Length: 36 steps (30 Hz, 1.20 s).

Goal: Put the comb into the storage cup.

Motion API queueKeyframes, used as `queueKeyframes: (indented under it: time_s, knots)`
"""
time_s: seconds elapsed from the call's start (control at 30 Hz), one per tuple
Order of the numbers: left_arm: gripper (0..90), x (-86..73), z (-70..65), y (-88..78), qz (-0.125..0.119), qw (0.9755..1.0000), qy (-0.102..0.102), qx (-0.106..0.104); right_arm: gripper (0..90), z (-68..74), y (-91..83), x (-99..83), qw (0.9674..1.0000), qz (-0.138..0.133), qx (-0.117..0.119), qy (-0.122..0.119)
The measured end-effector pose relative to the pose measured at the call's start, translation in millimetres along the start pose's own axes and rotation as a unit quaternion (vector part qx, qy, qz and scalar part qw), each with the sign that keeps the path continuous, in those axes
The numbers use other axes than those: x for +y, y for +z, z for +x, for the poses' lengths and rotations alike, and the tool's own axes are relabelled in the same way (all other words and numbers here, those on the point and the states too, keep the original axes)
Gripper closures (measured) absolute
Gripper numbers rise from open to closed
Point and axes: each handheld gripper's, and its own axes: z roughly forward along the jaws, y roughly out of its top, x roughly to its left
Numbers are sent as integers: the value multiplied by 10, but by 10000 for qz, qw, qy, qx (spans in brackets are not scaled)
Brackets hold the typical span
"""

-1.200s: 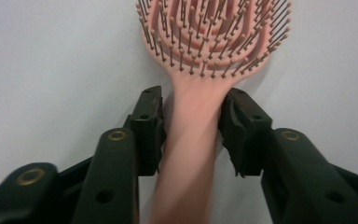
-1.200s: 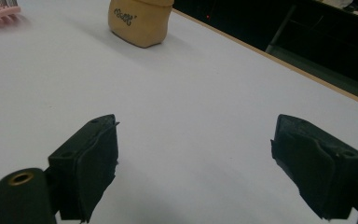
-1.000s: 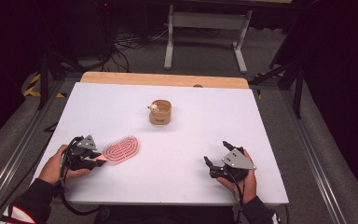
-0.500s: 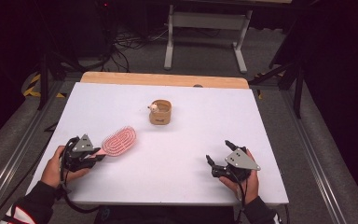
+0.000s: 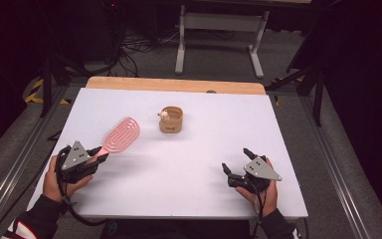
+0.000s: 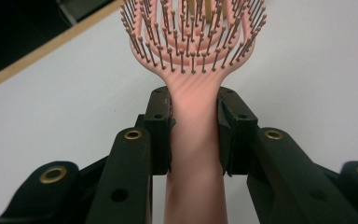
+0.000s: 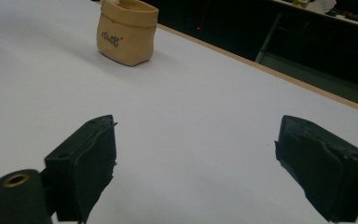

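A pink hairbrush [image 5: 122,134] hangs above the white table [image 5: 194,164] at the left, its bristled head pointing away from me. My left gripper [image 5: 98,156] is shut on its handle. In the left gripper view the two black pads clamp the handle on both sides just below the head [image 6: 193,42], and the gripper [image 6: 195,100] holds it straight ahead. My right gripper [image 5: 235,168] rests near the front right of the table, open, with nothing between its fingers. The right gripper view shows bare tabletop between the wide-set jaws of that gripper [image 7: 196,140].
A small tan fabric pouch [image 5: 171,120] stands upright in the middle of the table, with a small pale thing at its rim; the pouch [image 7: 126,32] is far ahead of the right jaws. A wooden strip [image 5: 174,84] edges the far side. A white stand [image 5: 219,30] and cables lie on the floor beyond.
The left gripper has lifted the brush off the table and swung its head up and away toward the far side. The right gripper has stayed where it was.
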Motion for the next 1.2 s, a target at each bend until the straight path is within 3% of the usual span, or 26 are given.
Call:
queueKeyframes:
  time_s: [0.1,0.17,0.33,0.5,0.63,0.93,1.2]
  knots:
    - [696,32,-47,-16,-214,9997,7,125,111,-5,-4,42,10000,-81,-22,42]
    - [696,62,-80,-19,-308,9995,6,98,111,1,-11,86,9998,-205,-15,26]
    - [696,132,-180,6,-467,9989,40,81,84,5,23,215,9988,-368,205,245]
    - [696,172,-278,71,-694,9975,-119,25,59,35,42,335,9966,-586,369,453]
    - [696,216,-375,144,-881,9959,-198,-49,57,91,57,426,9960,-613,449,480]
    - [696,330,-497,282,-1003,9945,-242,-200,27,214,134,670,9962,-687,410,336]
    - [696,397,-619,380,-1046,9941,-165,-251,34,450,378,855,9936,-525,897,446]
